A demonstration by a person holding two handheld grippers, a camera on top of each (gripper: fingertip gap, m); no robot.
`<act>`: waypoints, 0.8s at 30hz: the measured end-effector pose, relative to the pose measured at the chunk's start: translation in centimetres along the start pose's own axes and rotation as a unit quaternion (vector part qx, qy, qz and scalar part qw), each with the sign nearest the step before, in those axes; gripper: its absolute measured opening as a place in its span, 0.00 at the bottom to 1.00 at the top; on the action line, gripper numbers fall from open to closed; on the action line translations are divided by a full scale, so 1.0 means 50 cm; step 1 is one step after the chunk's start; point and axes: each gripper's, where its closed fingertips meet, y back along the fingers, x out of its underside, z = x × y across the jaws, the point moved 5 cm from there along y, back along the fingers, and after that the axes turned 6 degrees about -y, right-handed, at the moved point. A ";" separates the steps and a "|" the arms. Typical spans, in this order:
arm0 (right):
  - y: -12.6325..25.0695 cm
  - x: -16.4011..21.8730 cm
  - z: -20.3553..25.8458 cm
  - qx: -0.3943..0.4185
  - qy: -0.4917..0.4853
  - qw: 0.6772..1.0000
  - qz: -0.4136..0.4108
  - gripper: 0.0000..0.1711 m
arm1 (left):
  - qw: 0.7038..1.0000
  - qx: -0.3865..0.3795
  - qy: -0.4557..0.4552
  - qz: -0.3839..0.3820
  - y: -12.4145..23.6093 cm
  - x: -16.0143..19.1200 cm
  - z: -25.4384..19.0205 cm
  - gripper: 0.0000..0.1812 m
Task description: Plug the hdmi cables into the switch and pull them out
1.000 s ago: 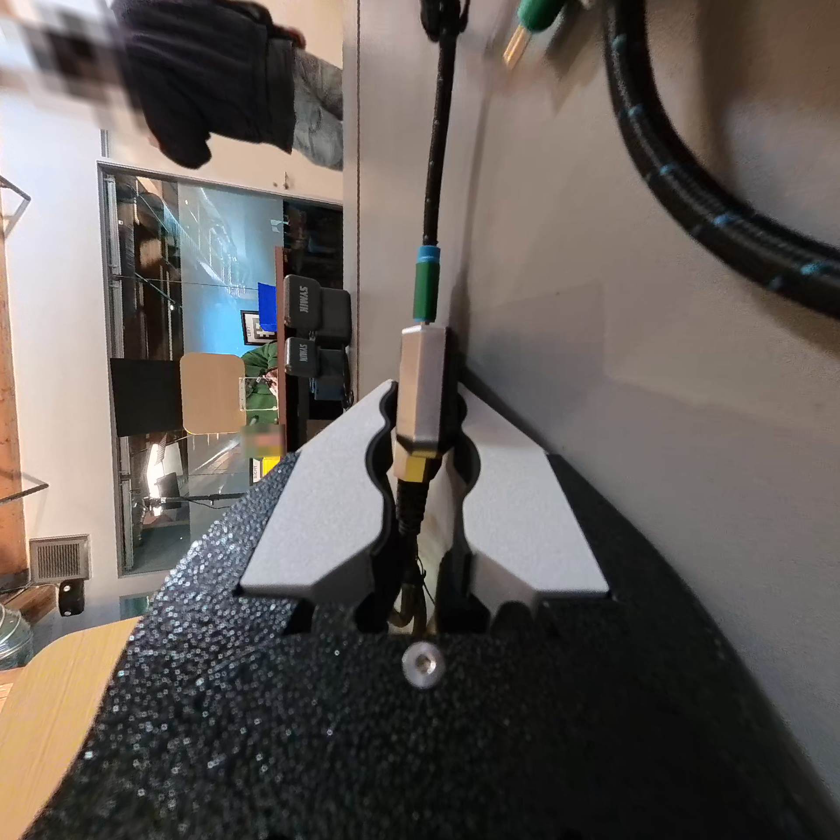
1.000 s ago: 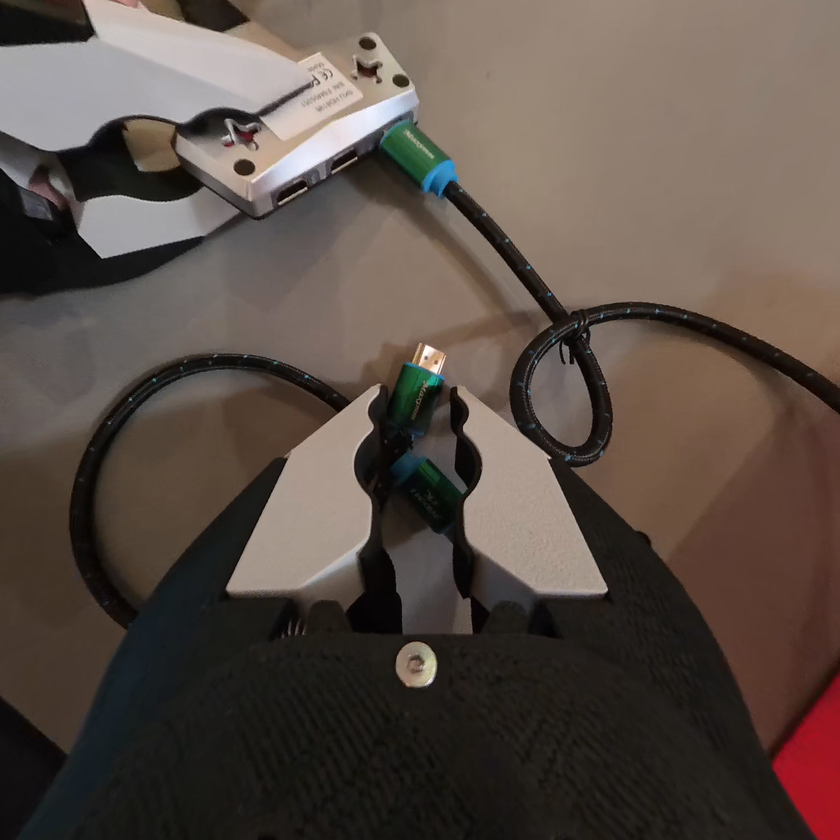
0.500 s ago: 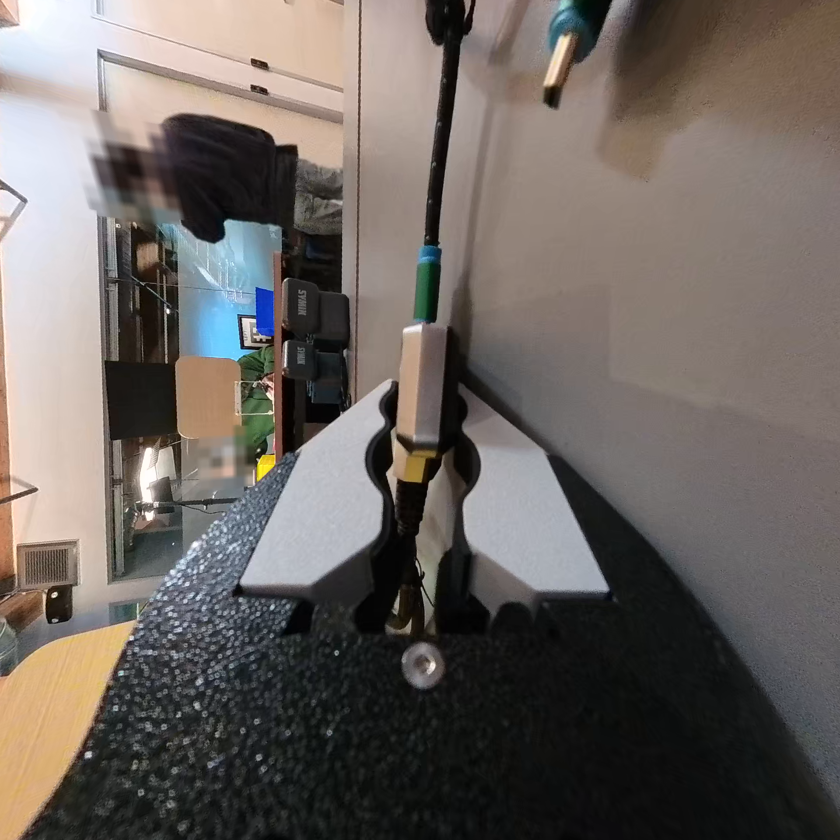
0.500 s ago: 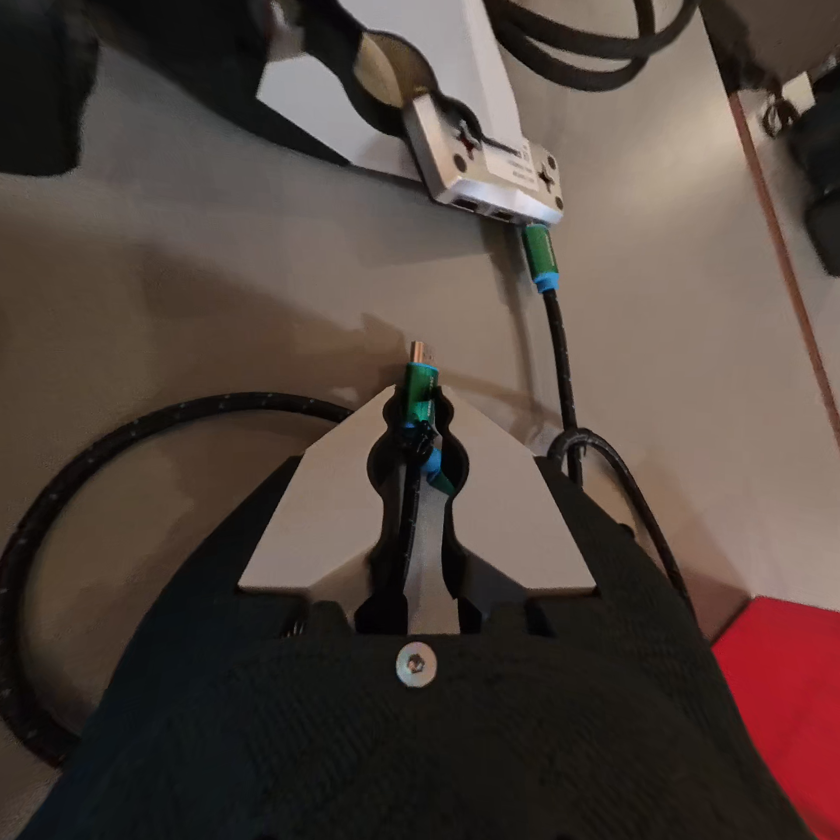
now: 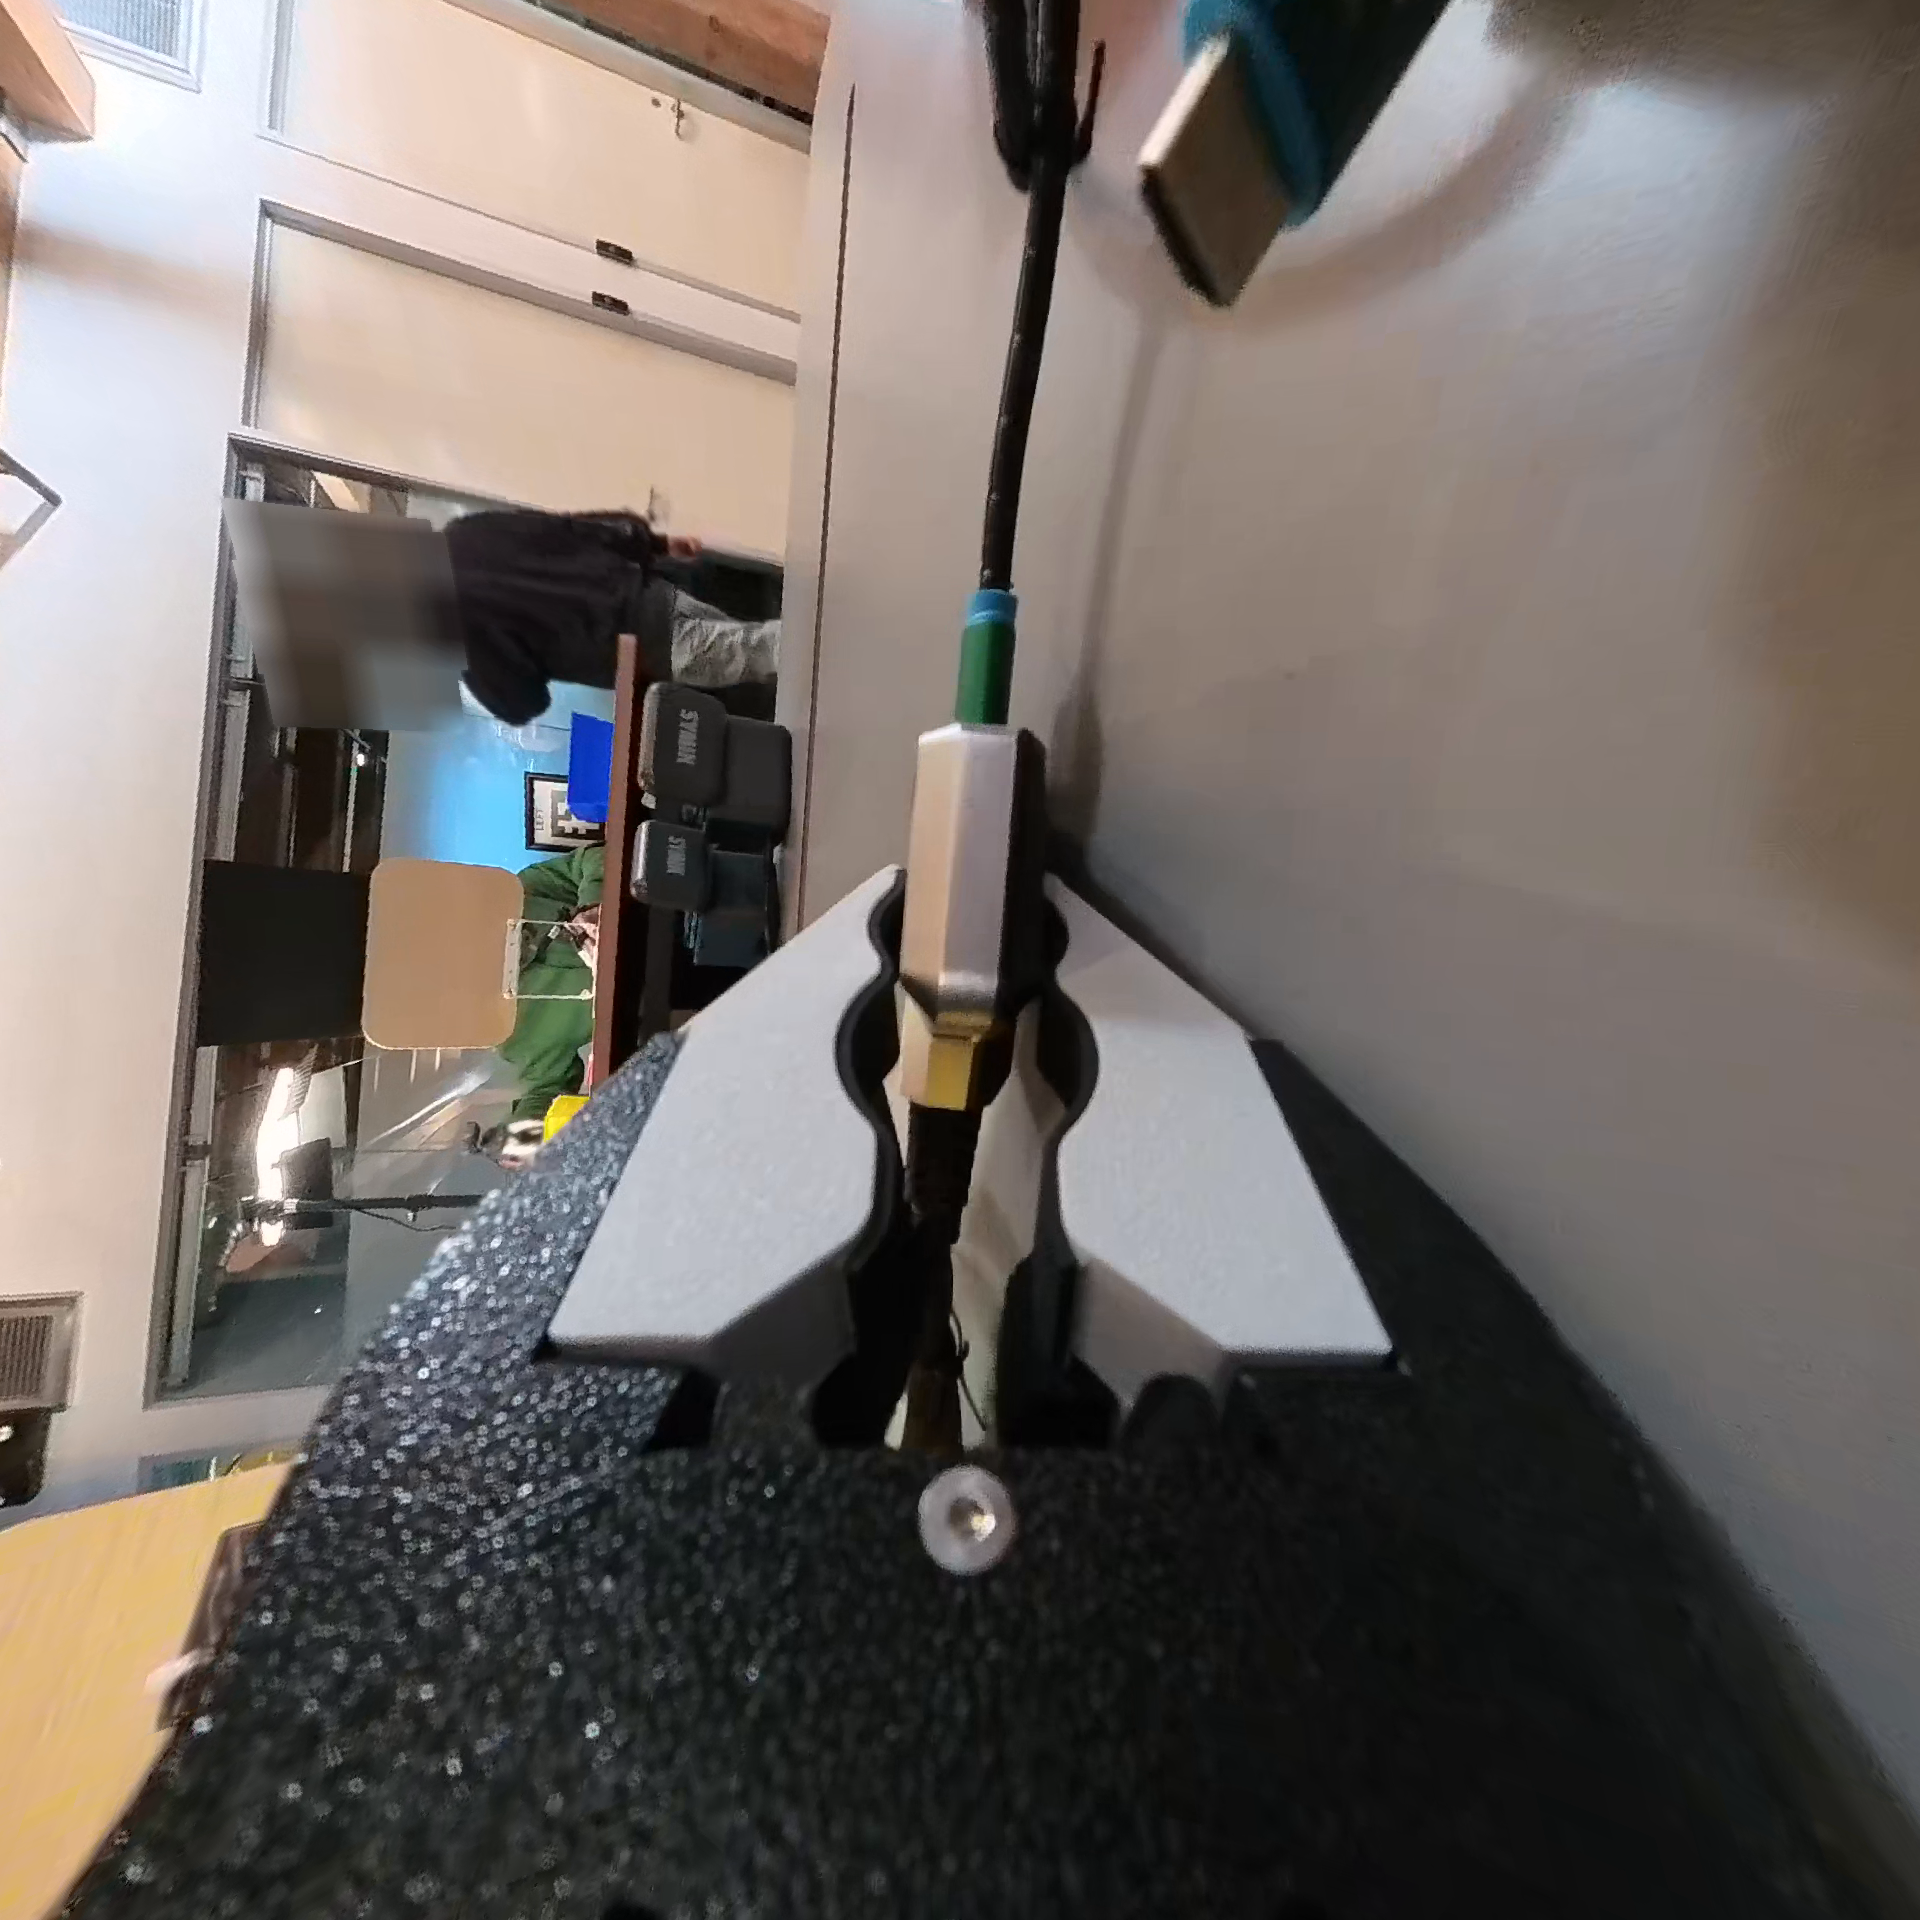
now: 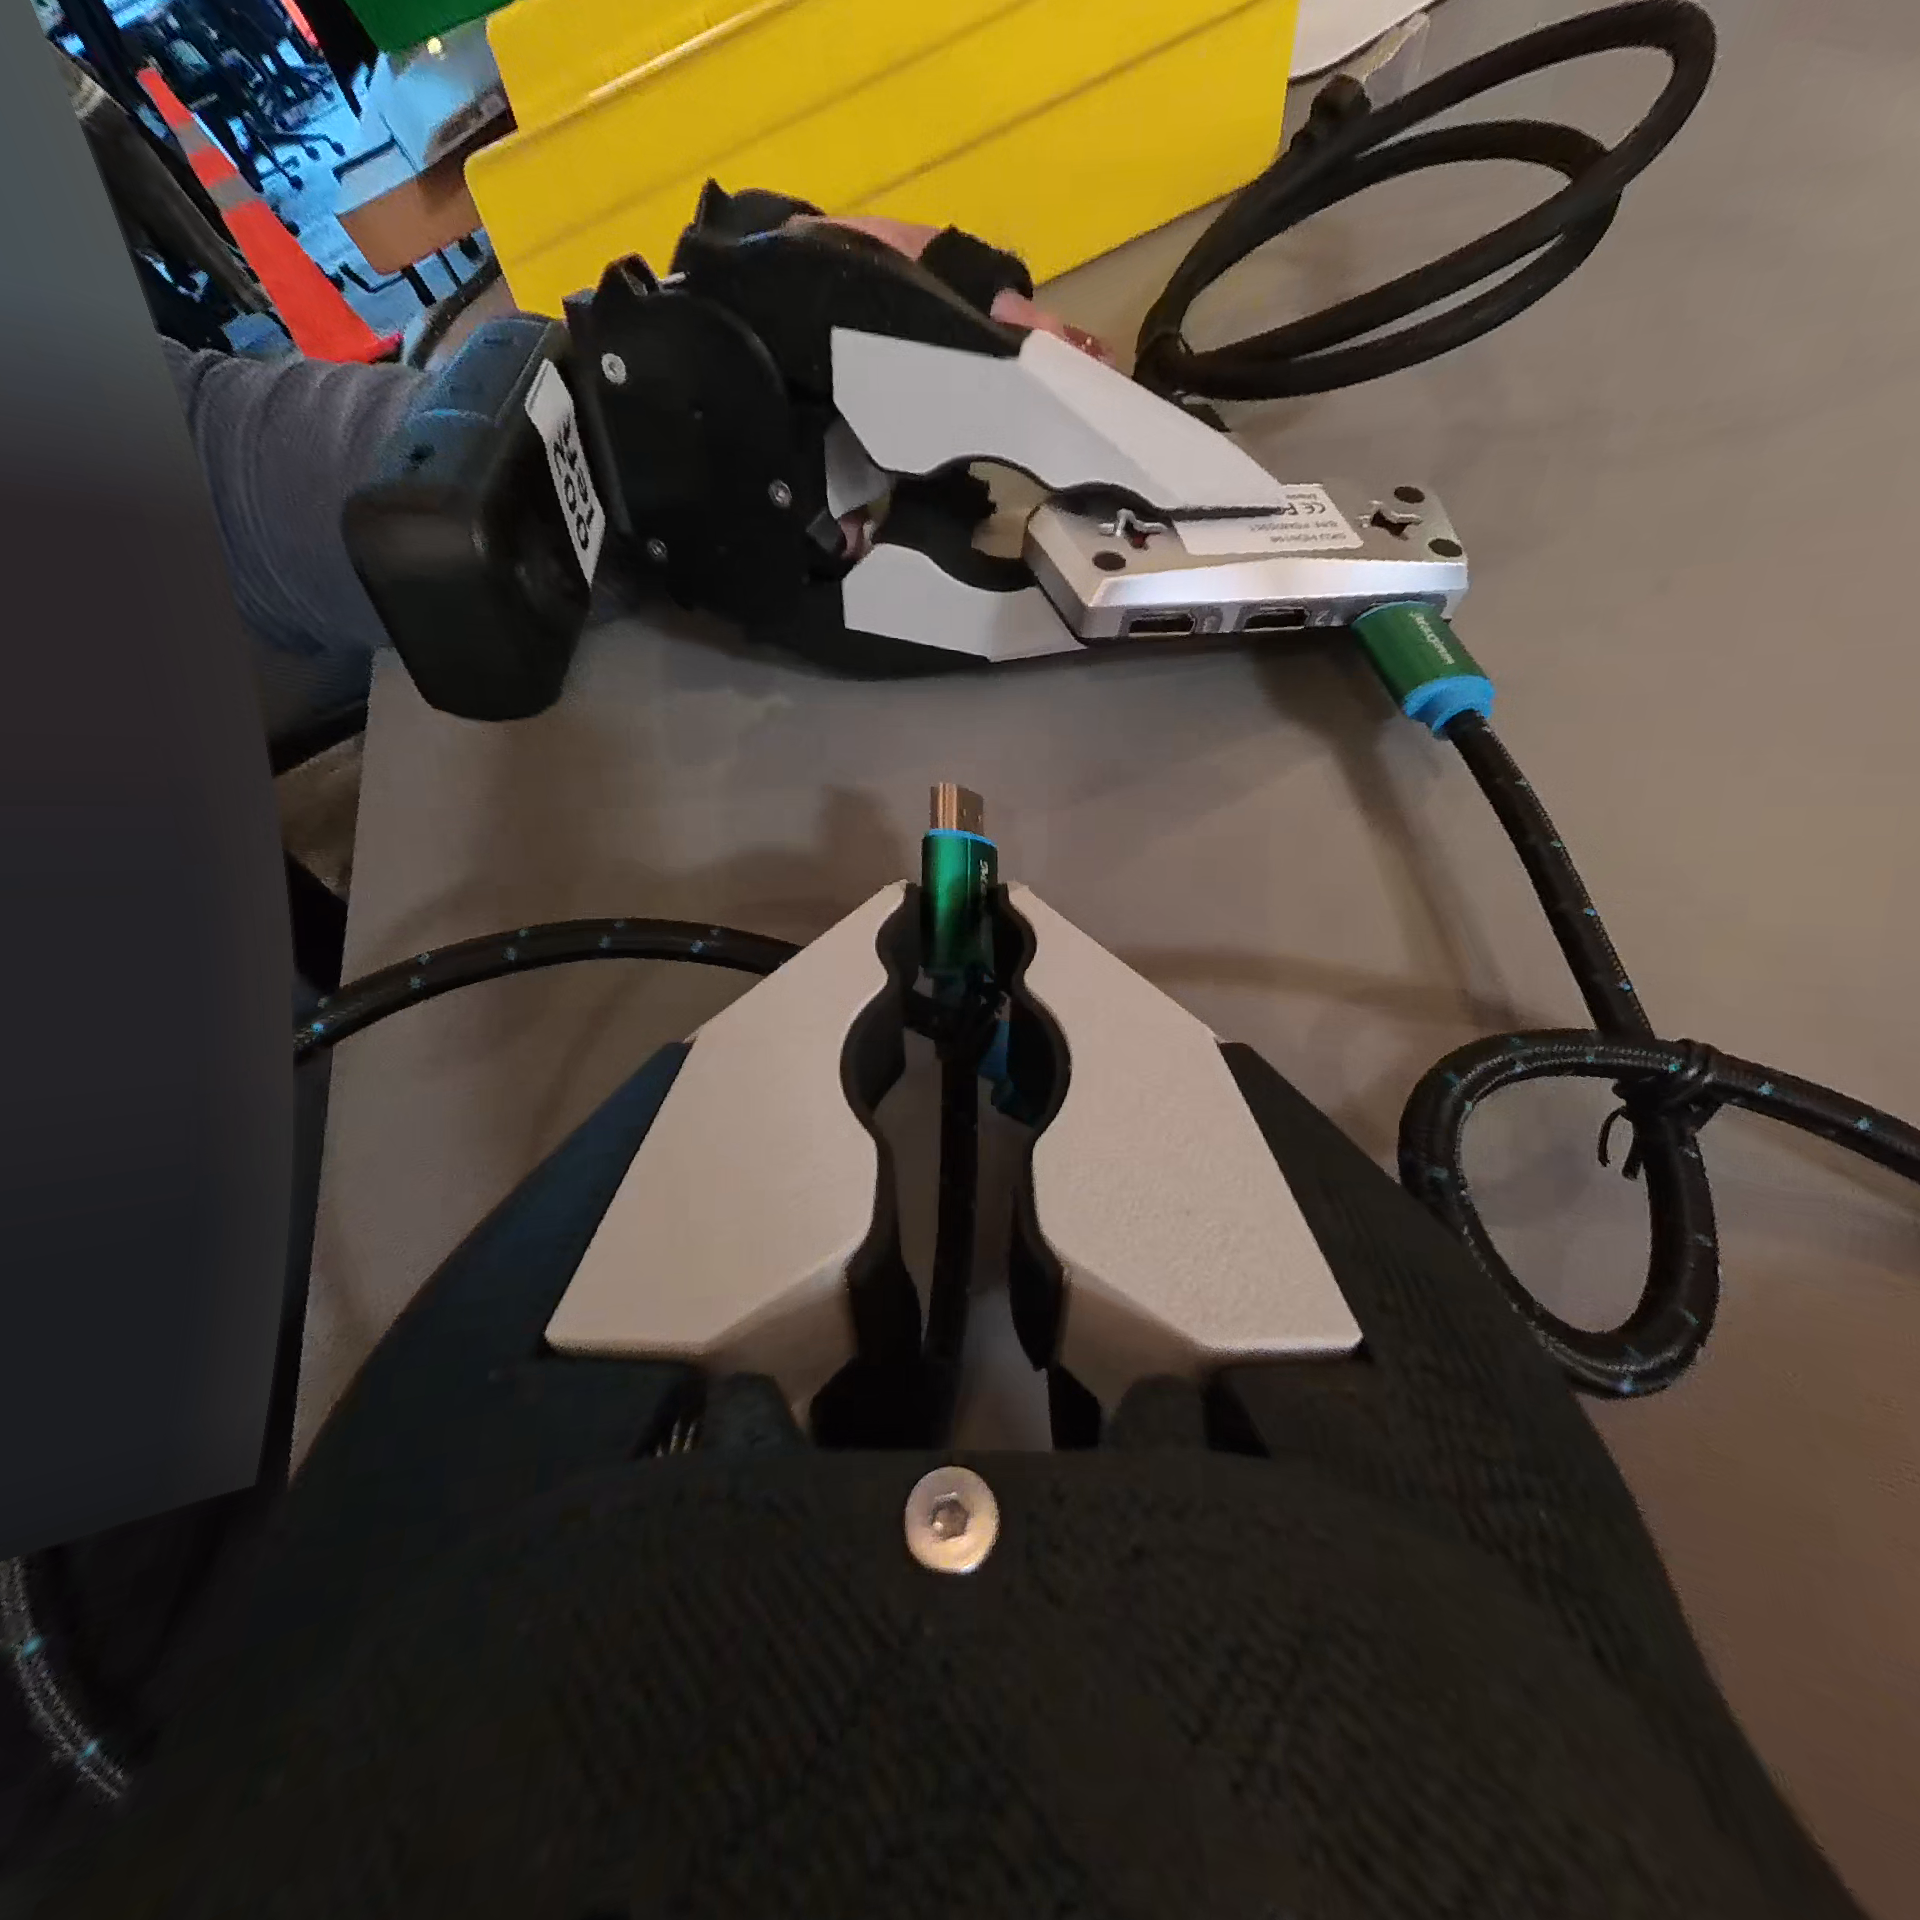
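Note:
My left gripper (image 5: 968, 914) is shut on one end of the silver HDMI switch (image 5: 961, 831), which lies on the grey table (image 6: 1195, 831). One green HDMI plug (image 6: 1418, 660) sits in the switch's (image 6: 1299, 566) rightmost port; the two ports beside it are empty. My right gripper (image 6: 961, 904) is shut on a second green plug (image 6: 958, 883), held above the table with its metal tip toward the switch and a gap between them. That plug shows blurred at the top right of the left wrist view (image 5: 1236, 145). The left gripper (image 6: 1049, 540) also shows in the right wrist view.
Black braided cable loops lie to the right (image 6: 1558, 1195) and at the back right (image 6: 1403, 208). A yellow box (image 6: 883, 125) stands behind the switch. A gloved hand (image 6: 831, 270) holds the left gripper. An orange cone (image 6: 291, 281) stands far left. About 11 cm separates my left fingertips from my right.
My right gripper has swung from looking down to nearly level and now points its plug toward the switch's port side. In the left wrist view that plug has come closer. The left gripper holds still.

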 end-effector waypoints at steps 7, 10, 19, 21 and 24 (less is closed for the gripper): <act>-0.002 -0.013 -0.016 0.115 0.097 0.989 -0.004 0.07 | 0.999 -0.003 0.046 -0.026 0.004 0.001 0.011 0.11; -0.003 -0.033 -0.013 0.219 0.209 0.953 0.013 0.07 | 0.996 -0.005 0.071 -0.050 0.009 -0.001 0.018 0.11; -0.020 -0.061 -0.010 0.346 0.348 0.871 0.023 0.06 | 0.986 0.007 0.114 -0.119 0.025 -0.019 0.025 0.11; -0.022 -0.055 -0.012 0.350 0.347 0.870 0.014 0.06 | 0.985 0.010 0.118 -0.125 0.025 -0.020 0.024 0.11; -0.027 -0.049 -0.008 0.351 0.359 0.864 0.014 0.06 | 0.982 0.019 0.137 -0.132 0.024 -0.019 0.026 0.11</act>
